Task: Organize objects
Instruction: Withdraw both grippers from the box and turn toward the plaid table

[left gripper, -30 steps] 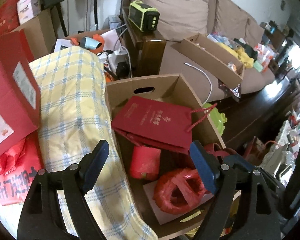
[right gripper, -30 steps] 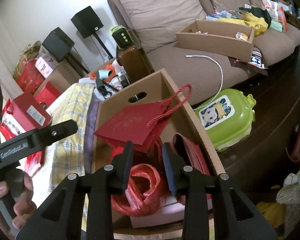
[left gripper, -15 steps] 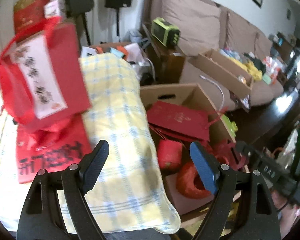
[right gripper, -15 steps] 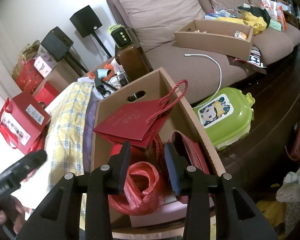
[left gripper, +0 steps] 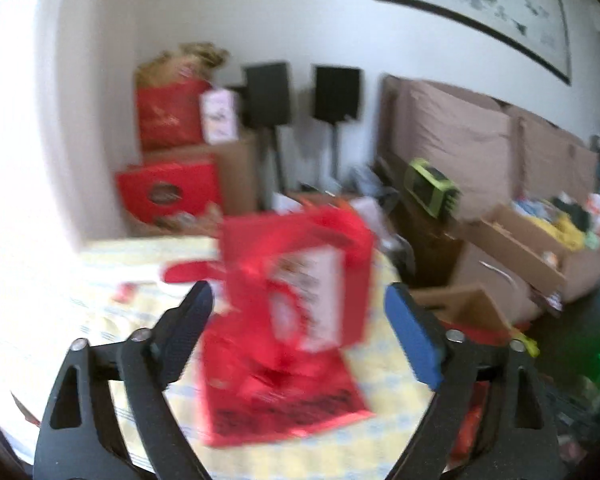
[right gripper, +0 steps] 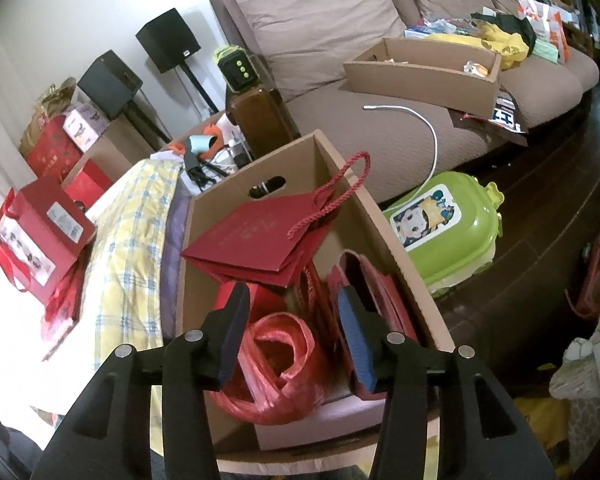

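In the blurred left wrist view, my left gripper is wide, its jaws still opening, with nothing gripped. Just beyond its tips a red gift box with a white label stands on a flat red bag on the yellow checked cloth. My right gripper hangs over the open cardboard carton, jaws opening. A red plastic bundle lies below them, and the pads are clear of it. A dark red paper bag with cord handles leans inside the carton. The gift box also shows at far left.
A green toy case sits on the dark floor right of the carton. Behind is a brown sofa bearing a cardboard tray and clutter. Two black speakers and stacked red boxes fill the corner.
The left gripper swung left and up, away from the carton to face the red gift box, and it has left the right view. The right gripper stayed put while its jaws widened.
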A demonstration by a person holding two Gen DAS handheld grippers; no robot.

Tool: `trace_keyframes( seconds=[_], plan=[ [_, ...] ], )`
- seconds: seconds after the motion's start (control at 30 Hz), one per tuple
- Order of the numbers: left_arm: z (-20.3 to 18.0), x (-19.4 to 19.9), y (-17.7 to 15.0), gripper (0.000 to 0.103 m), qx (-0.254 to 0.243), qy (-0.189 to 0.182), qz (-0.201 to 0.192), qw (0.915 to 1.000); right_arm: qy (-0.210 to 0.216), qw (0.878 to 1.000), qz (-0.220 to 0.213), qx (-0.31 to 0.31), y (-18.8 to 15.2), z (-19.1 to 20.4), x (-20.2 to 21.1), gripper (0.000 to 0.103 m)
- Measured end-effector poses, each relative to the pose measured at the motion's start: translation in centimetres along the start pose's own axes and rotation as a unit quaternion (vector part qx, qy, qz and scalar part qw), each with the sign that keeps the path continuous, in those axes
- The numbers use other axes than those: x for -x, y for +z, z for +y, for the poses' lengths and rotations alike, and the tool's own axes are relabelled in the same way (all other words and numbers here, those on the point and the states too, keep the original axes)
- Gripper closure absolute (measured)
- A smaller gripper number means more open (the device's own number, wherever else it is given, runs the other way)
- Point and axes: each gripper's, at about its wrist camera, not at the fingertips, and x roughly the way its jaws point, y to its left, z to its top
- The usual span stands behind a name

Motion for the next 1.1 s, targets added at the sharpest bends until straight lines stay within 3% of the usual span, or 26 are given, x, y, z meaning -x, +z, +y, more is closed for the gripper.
trace_keyframes(
  seconds=[0.1, 0.4, 0.5, 0.57, 0.63, 0.83, 1.0, 1.1],
  plan=[
    [2.8, 0.3, 0.9, 0.009, 0.023, 0.022, -0.021, 0.9993, -0.005, 1.000, -0.001, 0.005, -0.5, 0.4, 0.1, 0.054],
    [8.2, -0.6, 1.2, 0.008, 0.071, 0.037, -0.020, 0.9966, -0.039, 0.996, -0.079, -0.014, -0.6, -0.8, 3.0, 0.052],
    [9.1, -0.9, 1.1, 0.008, 0.070, 0.053, -0.026, 0.9958, -0.069, 0.989, -0.133, 0.001, -0.7, -0.3, 4.8, 0.050],
    [9.9, -0.7, 1.0, 0.008, 0.067, 0.073, -0.029, 0.9946, -0.074, 0.984, -0.164, 0.013, -0.8, 0.1, 5.7, 0.043],
    [11.3, -0.8, 1.1, 0.008, 0.080, 0.083, -0.030, 0.9929, -0.072, 0.979, -0.190, 0.022, -1.0, 0.5, 6.4, 0.042],
    [15.6, -0.3, 1.0, 0.008, 0.142, 0.063, -0.041, 0.9870, -0.044, 0.977, -0.202, 0.059, -1.1, 3.2, 6.7, 0.041],
    [17.1, -0.2, 1.1, 0.008, 0.169, 0.039, -0.040, 0.9840, -0.010, 0.971, -0.207, 0.120, -0.2, 8.1, 7.9, 0.031],
    [16.9, -1.0, 1.2, 0.008, 0.161, 0.012, -0.024, 0.9865, 0.018, 0.968, -0.207, 0.144, 0.4, 11.2, 8.5, 0.024]
  ],
)
